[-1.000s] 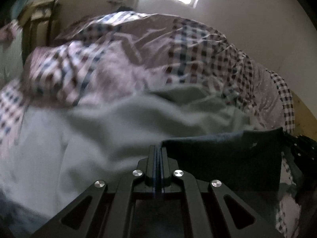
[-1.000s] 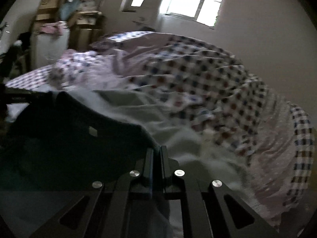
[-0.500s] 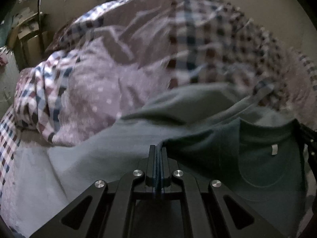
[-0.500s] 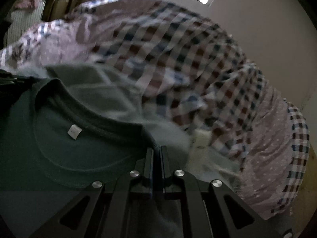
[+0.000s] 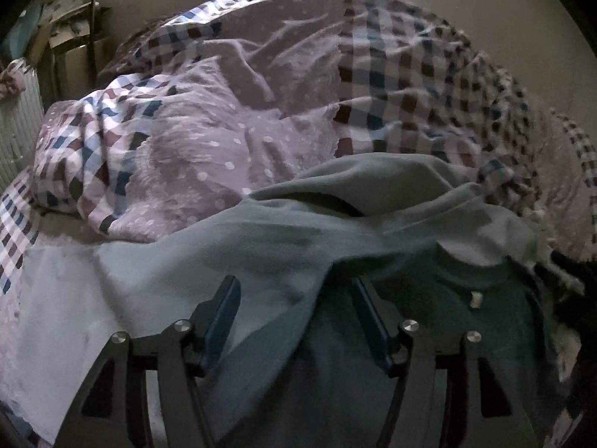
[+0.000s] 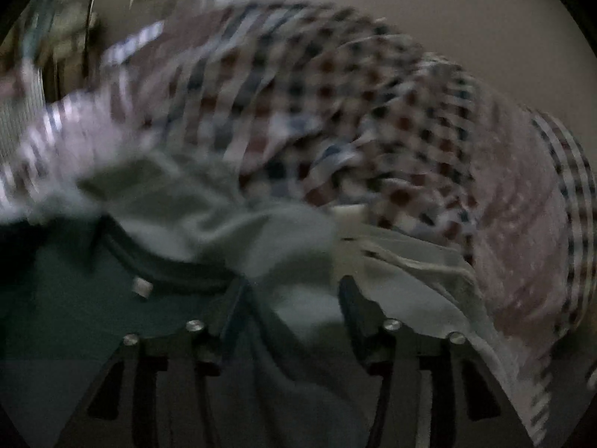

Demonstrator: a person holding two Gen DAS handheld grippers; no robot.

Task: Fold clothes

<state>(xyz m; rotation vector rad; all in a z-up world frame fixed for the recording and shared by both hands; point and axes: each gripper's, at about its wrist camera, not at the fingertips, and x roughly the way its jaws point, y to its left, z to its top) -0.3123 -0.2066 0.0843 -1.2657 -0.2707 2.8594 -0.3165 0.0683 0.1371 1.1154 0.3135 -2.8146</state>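
Observation:
A dark teal T-shirt [image 5: 447, 354] lies collar-up on the bed, its white neck label [image 5: 475, 298] showing. My left gripper [image 5: 294, 298] hangs over the shirt's left shoulder. Its jaws are opening, with shirt cloth lying loose between them and no pad pressing on it. In the blurred right wrist view the same T-shirt [image 6: 74, 317] fills the lower left, with its label [image 6: 141, 285] visible. My right gripper [image 6: 293, 298] is over the other shoulder. Its jaws are opening too, with slack cloth beneath them. A pale grey-green cloth [image 5: 373, 194] lies under the collar.
A rumpled checked and pink dotted quilt [image 5: 224, 142] is heaped behind the shirt, seen also as the quilt [image 6: 335, 112] in the right wrist view. A white sheet [image 5: 74, 298] covers the bed at the left. Cardboard boxes [image 5: 71, 33] stand by the far wall.
Both grippers were shut on the shirt's shoulders. Now their jaws stand apart and the shirt has dropped onto the bed. Both cameras have sunk closer to the cloth.

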